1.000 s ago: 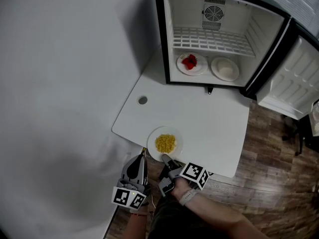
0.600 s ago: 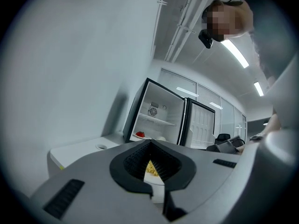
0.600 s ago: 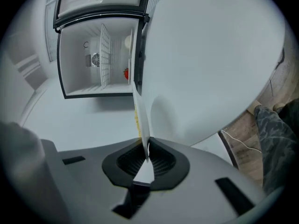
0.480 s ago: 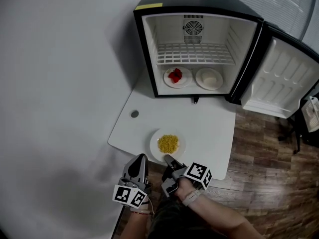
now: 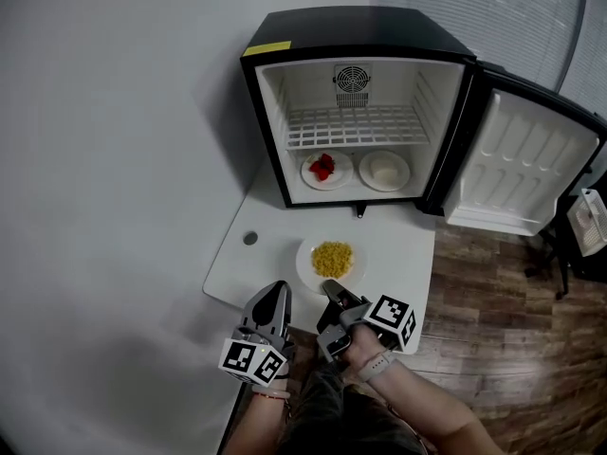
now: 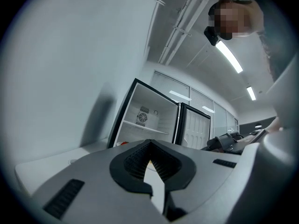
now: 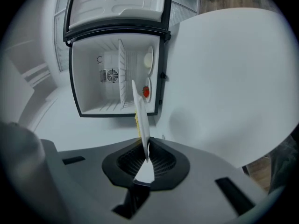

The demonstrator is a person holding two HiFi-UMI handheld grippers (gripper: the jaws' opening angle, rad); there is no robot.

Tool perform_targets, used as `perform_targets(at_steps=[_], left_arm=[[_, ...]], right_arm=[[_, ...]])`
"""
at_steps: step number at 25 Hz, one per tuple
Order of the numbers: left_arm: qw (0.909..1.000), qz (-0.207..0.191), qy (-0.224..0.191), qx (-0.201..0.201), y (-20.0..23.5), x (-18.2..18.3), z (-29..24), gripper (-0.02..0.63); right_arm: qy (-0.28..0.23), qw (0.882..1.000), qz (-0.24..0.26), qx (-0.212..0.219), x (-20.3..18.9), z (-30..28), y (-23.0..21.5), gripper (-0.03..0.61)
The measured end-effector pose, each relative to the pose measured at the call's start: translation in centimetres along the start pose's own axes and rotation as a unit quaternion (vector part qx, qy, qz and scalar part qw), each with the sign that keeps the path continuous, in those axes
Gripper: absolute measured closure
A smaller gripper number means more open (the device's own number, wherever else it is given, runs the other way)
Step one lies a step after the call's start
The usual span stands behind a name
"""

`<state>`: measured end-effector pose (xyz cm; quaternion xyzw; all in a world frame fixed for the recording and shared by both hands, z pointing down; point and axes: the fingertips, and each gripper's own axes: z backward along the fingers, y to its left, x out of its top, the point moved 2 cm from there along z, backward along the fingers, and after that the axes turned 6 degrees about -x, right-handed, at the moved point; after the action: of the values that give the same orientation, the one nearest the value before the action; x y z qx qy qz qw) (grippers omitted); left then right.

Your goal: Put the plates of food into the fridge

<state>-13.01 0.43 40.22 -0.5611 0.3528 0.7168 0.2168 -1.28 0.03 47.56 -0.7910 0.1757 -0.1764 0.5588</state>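
So, the plate of yellow food [image 5: 305,265] is gripped at its near rim by the right gripper [image 5: 330,287], with the jaws clamped down on the edge. In the right gripper view, that plate is seen edge-on, sticking straight out from between the pads and lined up with the open fridge [image 5: 351,27]. It's held level over the near half of the white table [image 5: 403,254], between the grippers and the fridge. Whether it's actually clear of the tabletop can't really be told.

The left gripper [image 5: 278,287] is parked just beside the right one, by the table's near edge. Its jaws are brought together with nothing caught between them.

The fridge is set at the far end of the table, and its door [image 5: 517,164] is swung wide open to the right. Two plates are already laid on the fridge floor under the wire shelf [image 5: 351,126]. The plate of red food [image 5: 340,178] is on the left and the plate of white food [image 5: 403,176] is on the right, side by side and just apart.

A small round hole [image 5: 249,238] can be spotted near the table's left edge, and wooden floor [image 5: 493,292] is seen off to the right.
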Motion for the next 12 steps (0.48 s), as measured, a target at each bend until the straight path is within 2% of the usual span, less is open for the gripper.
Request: perform_targets(at_steps=[12], left_arm=[[0.9995,-0.009,-0.026,-0.014,6.3,4.1,-9.2,0.607]], right_arm=[[-0.013,0.999,0.011,0.042,6.4,-7.0,9.5,0.56]])
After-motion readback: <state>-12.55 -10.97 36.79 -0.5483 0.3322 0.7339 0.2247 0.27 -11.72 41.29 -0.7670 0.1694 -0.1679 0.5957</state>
